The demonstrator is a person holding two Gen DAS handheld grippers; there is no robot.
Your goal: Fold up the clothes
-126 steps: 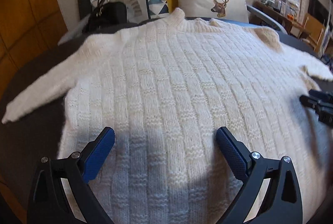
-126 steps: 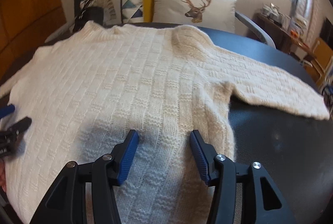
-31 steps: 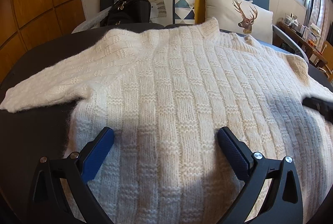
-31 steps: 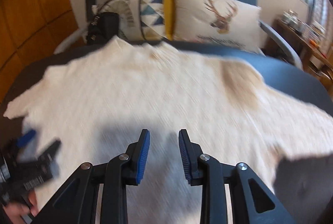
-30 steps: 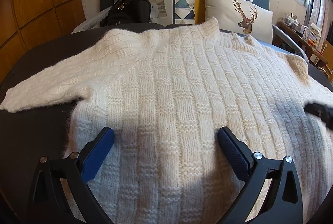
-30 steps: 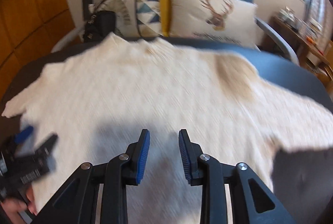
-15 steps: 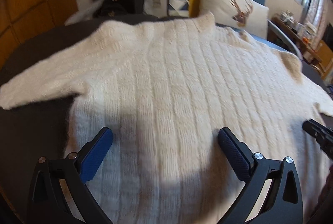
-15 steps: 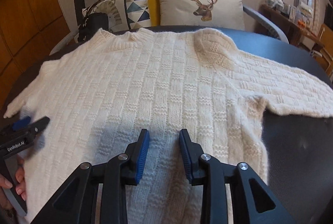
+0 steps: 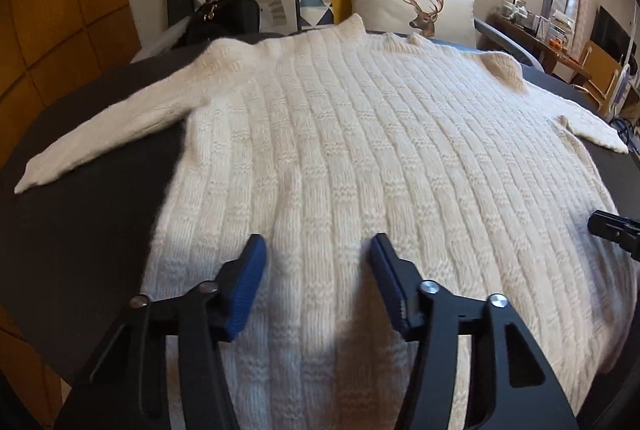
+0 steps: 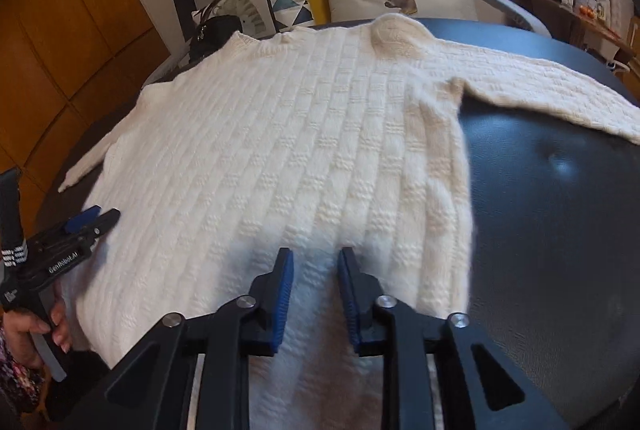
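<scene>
We hold both tools, left (image 9: 316, 272) and right (image 10: 316, 284), jaws just narrowed yet parted, empty, above the flat sweater's (image 9: 360, 158) hem.

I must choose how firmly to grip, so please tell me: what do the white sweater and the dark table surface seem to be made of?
The sweater looks like thick, soft knitted yarn, perhaps wool: raised ribs, fuzzy edges. The table surface looks like smooth dark leather or vinyl, slightly glossy: it shows soft light reflections and a fine grain.
</scene>
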